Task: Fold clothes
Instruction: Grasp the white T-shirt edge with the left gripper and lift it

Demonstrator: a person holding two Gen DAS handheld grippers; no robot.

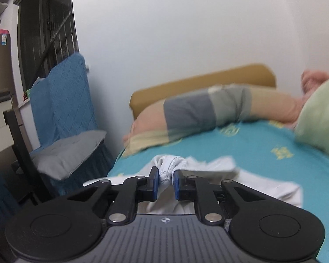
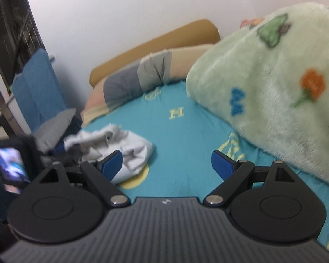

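Left gripper pinches the white garment at its ribbed hem; right gripper gapes empty. Cloth looks light, limp; take another hem edge

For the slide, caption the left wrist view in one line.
Left gripper pinches a bunched edge of the white garment lying on the teal bedsheet, pillows beyond.

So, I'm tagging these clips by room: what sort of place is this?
Most likely a bedroom. A bed with a teal sheet fills the view, a long pillow lies against its tan headboard, and a fluffy green blanket is heaped on it.
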